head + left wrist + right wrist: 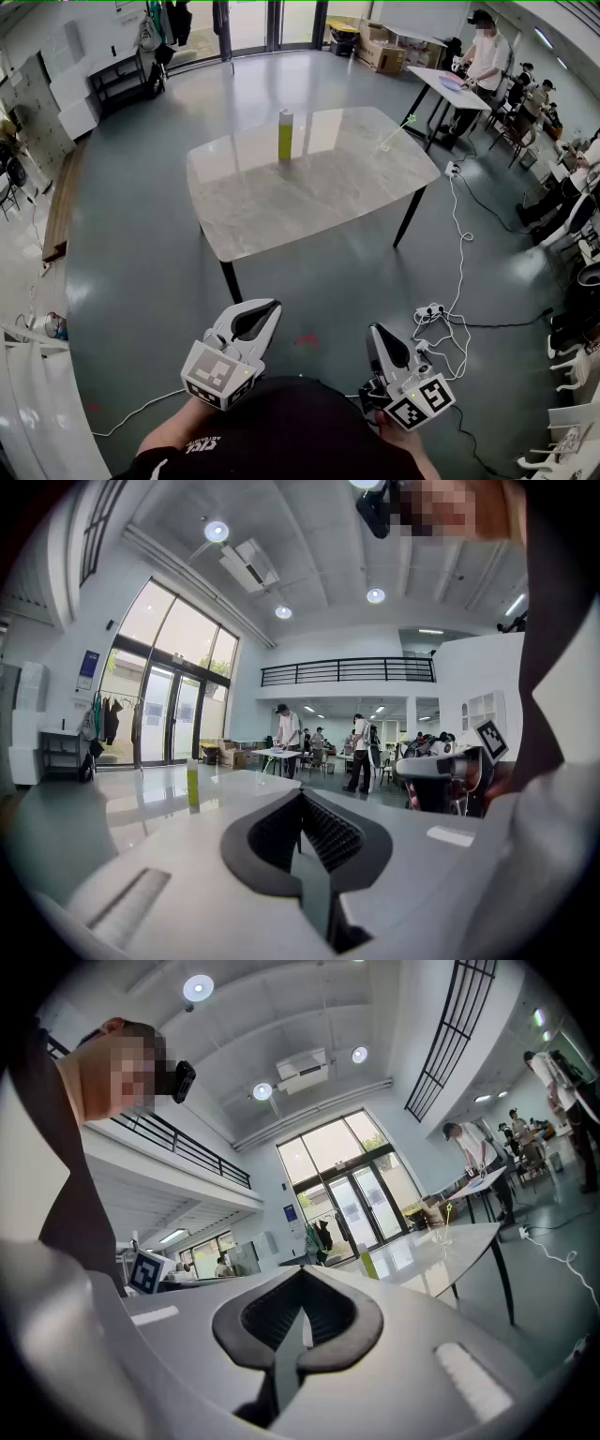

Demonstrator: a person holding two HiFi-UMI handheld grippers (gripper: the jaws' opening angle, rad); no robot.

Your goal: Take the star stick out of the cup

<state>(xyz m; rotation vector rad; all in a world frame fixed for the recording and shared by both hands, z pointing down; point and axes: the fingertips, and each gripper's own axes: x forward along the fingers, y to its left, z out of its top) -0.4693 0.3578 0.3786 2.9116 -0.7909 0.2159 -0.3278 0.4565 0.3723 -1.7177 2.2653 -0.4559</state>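
Note:
A clear cup point(384, 142) stands near the far right corner of the marble table point(309, 202), with a thin star stick point(409, 120) leaning out of it. The right gripper view shows the same cup point(441, 1234) and star stick point(448, 1210) far off on the table point(450, 1255). My left gripper point(271, 307) and right gripper point(376, 331) are held close to my body, well short of the table. Both are shut with nothing between the jaws, as seen for the left gripper point(302, 801) and the right gripper point(305, 1283) in their own views.
A tall yellow-green bottle point(285, 136) stands at the table's far middle. Cables and a power strip point(431, 313) lie on the floor to the right. A person point(485, 58) works at another table behind, and white chairs point(572, 361) line the right side.

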